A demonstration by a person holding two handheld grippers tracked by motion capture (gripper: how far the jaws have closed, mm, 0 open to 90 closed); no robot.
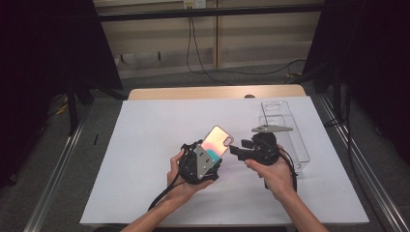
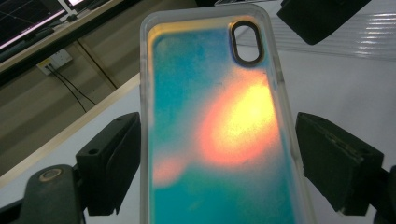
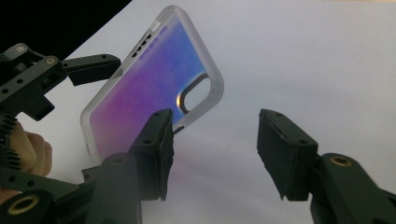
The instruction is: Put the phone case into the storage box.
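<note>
The left gripper (image 1: 207, 153) pinches the phone case (image 1: 217, 140) (iridescent) by its long edges. The right gripper (image 3: 212, 154) stands spread just beside it; nothing sits between its jaws.

Dim room, bright white table (image 1: 145, 145), soft focus.

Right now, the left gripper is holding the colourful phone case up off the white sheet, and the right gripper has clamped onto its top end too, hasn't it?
Not quite. The left gripper does hold the phone case, but the right gripper has not clamped it: the right gripper view shows its jaws apart, with bare white sheet between them.
</note>
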